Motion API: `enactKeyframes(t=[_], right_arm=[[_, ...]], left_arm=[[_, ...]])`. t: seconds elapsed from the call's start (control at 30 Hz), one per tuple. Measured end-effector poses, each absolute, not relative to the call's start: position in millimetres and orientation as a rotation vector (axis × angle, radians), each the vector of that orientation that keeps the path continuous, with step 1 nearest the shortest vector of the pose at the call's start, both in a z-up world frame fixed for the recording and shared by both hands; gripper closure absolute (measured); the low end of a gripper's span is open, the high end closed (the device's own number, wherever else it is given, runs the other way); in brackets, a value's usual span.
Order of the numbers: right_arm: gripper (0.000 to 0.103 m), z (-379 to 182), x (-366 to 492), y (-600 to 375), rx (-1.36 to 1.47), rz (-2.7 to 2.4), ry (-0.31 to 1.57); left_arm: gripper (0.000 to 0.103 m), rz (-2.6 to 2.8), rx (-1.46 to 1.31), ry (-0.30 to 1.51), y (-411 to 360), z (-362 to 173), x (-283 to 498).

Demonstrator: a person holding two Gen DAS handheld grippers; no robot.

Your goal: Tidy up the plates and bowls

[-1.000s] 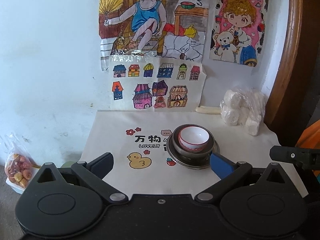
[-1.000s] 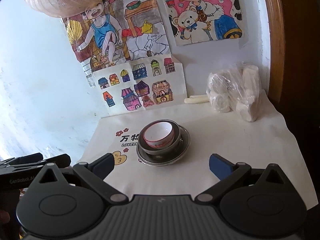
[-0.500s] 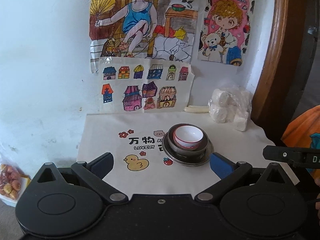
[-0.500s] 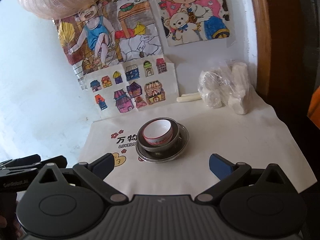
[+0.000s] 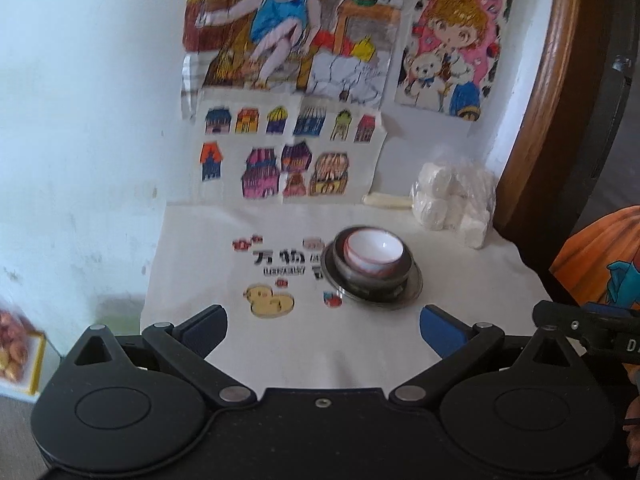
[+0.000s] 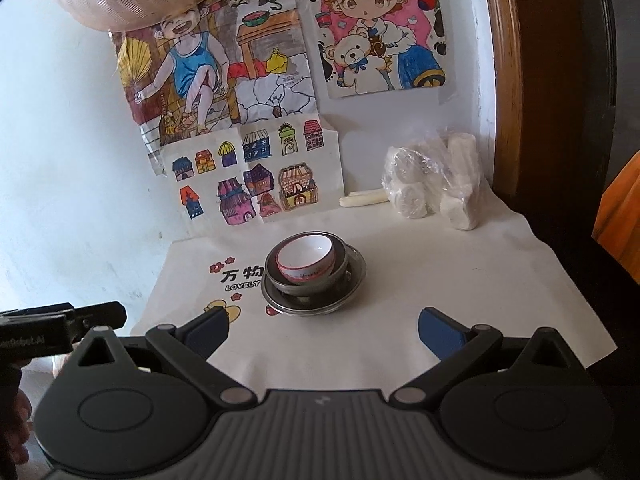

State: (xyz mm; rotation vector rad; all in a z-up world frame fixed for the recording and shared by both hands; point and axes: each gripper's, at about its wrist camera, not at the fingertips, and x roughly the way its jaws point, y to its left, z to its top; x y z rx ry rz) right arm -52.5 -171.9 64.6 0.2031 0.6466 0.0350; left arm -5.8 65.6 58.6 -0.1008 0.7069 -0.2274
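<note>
On the bench with its cream printed cloth point(image 6: 460, 280), a small white bowl with a red rim point(image 6: 306, 258) sat nested in a grey metal bowl point(image 6: 338, 268), which stood on a round metal plate point(image 6: 352, 292). Both claws hung back from the stack, well apart from it: the left claw point(image 5: 323, 326) gaped wide and empty, and the right claw point(image 6: 323, 326) was likewise spread wide, gripping nothing. A clear bag of white rolls point(image 6: 434, 180) lay near the wall.
</note>
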Motion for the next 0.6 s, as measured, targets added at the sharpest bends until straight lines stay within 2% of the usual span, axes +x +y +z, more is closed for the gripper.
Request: enactKeyframes(t=[0.6], right_arm=[[0.0, 65.3, -56.7, -170.9, 0.204, 0.047, 0.661]], left_arm=[[0.001, -0.225, -0.119, 0.735, 67.4, 59.7, -13.9]])
